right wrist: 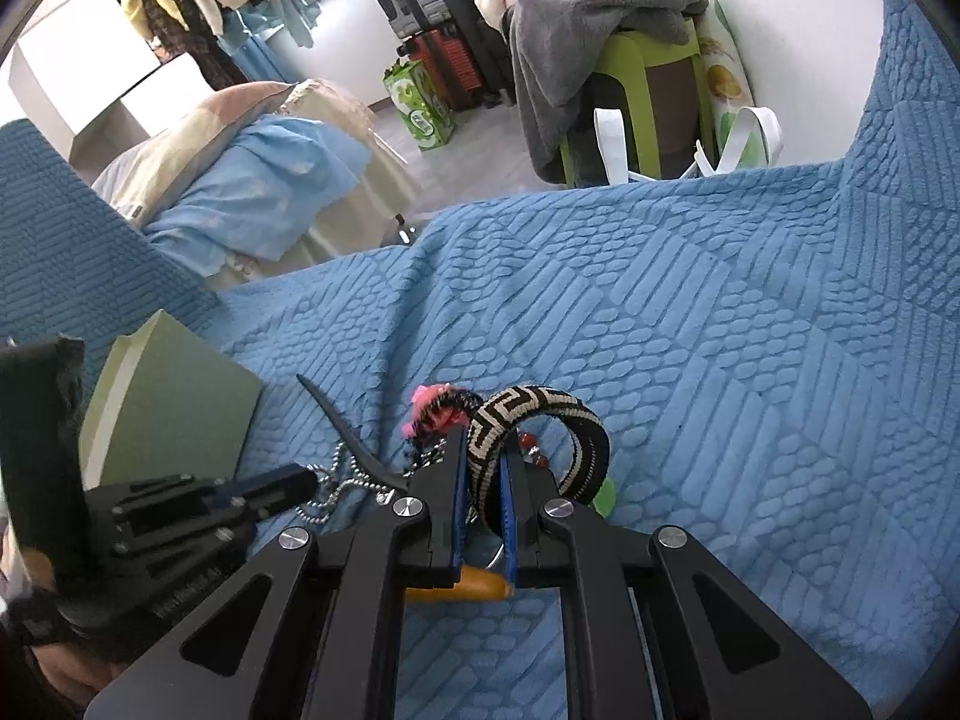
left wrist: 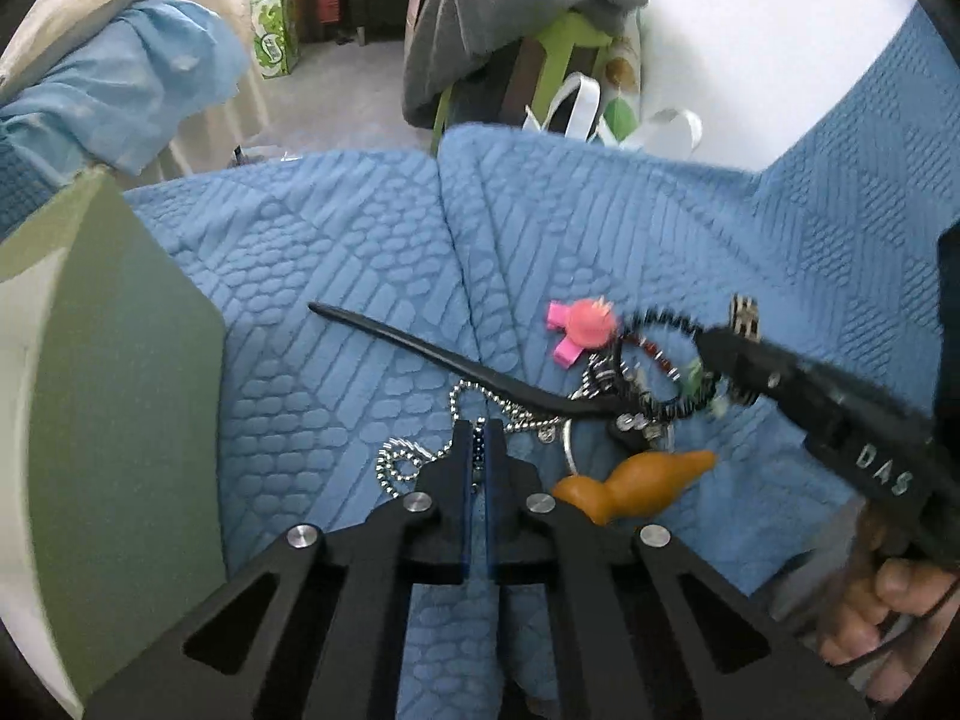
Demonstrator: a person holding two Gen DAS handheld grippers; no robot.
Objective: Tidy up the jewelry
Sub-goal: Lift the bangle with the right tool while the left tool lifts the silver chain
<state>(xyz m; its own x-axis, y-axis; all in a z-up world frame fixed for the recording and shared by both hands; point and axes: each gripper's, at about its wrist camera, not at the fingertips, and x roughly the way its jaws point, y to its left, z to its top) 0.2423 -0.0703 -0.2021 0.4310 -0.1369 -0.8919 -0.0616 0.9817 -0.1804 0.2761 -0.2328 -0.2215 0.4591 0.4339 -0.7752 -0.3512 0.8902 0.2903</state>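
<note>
I am pinching the silver ball chain point(left wrist: 474, 450) in my left tool point(left wrist: 478, 438), closed tight. My right tool point(right wrist: 483, 450) is clamping the black-and-cream woven band point(right wrist: 543, 414), plain only from its own camera. Both are over the jewelry pile mid-bedspread point(right wrist: 720, 330).

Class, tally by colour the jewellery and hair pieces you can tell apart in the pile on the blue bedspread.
Black: 1, hair stick
Pink: 1, clip
Silver: 1, ball chain, pinched by left gripper
Black and white: 1, woven bangle, pinched by right gripper
Orange: 1, piece
Total: 5; the tangled beads are uncounted.
</note>
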